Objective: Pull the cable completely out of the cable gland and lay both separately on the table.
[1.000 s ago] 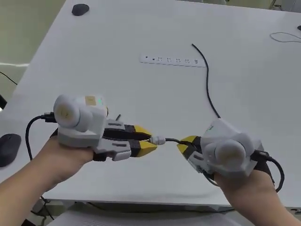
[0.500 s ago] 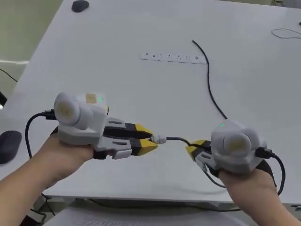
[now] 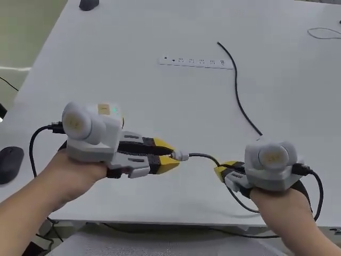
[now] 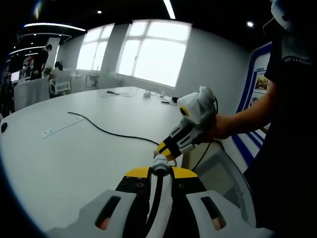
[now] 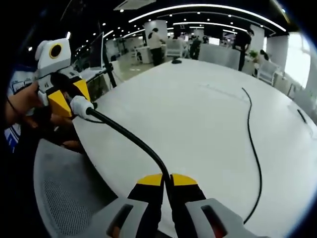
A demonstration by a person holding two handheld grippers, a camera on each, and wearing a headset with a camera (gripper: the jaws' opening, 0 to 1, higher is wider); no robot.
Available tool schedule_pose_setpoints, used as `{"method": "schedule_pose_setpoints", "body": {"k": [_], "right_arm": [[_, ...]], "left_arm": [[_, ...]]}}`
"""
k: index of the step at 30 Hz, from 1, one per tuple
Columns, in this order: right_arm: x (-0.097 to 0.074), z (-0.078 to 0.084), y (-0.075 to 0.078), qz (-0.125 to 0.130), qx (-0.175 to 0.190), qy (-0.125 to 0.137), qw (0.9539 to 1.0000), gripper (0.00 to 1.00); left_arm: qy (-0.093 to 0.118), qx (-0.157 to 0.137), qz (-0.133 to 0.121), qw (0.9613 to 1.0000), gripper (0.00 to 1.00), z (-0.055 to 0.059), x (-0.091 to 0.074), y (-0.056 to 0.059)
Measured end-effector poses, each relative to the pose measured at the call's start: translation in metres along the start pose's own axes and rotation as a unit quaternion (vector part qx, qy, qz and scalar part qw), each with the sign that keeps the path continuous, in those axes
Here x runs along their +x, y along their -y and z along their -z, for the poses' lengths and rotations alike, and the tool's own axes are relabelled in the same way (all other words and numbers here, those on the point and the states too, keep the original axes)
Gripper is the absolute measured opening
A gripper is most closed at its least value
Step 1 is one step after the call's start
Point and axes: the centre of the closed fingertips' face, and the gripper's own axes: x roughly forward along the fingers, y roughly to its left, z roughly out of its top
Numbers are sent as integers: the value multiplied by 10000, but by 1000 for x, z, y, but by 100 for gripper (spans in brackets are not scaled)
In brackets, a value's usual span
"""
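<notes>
The left claw [image 3: 173, 158] clamps the small white plastic gland [image 3: 180, 157] while the right claw [image 3: 218, 169], pinching the thin black cable [image 3: 203, 156], has drawn further away, extraction unfinished.

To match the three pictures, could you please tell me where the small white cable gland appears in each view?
Head view: the small white cable gland is at centre, at the left gripper's yellow jaw tips.
Left gripper view: lower centre, between that view's own jaws.
Right gripper view: upper left, on the cable's far end.
Shared landmark: the long black cable.
</notes>
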Motion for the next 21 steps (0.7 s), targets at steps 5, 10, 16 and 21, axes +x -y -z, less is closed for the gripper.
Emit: {"method": "schedule_pose_setpoints", "body": {"k": [5,10,16,21], "right_arm": [[-4,-2,-2,-38,-372,-6,9993,0],[-13,-9,-6,-17,-696,55,9976,2],[-22,-29,-20,-161,-1203,282,9922,16],[-32,-60,-45,-229,-2281,500,9721,17]], "left_arm": [[0,-6,-60,10000,15,0,-2,-3],[17,-58,-88,9999,15,0,-4,-6],[-29,-75,-57,10000,15,1,-3,-6],[-32,-102,-39,9999,15,2,-2,-5]]}}
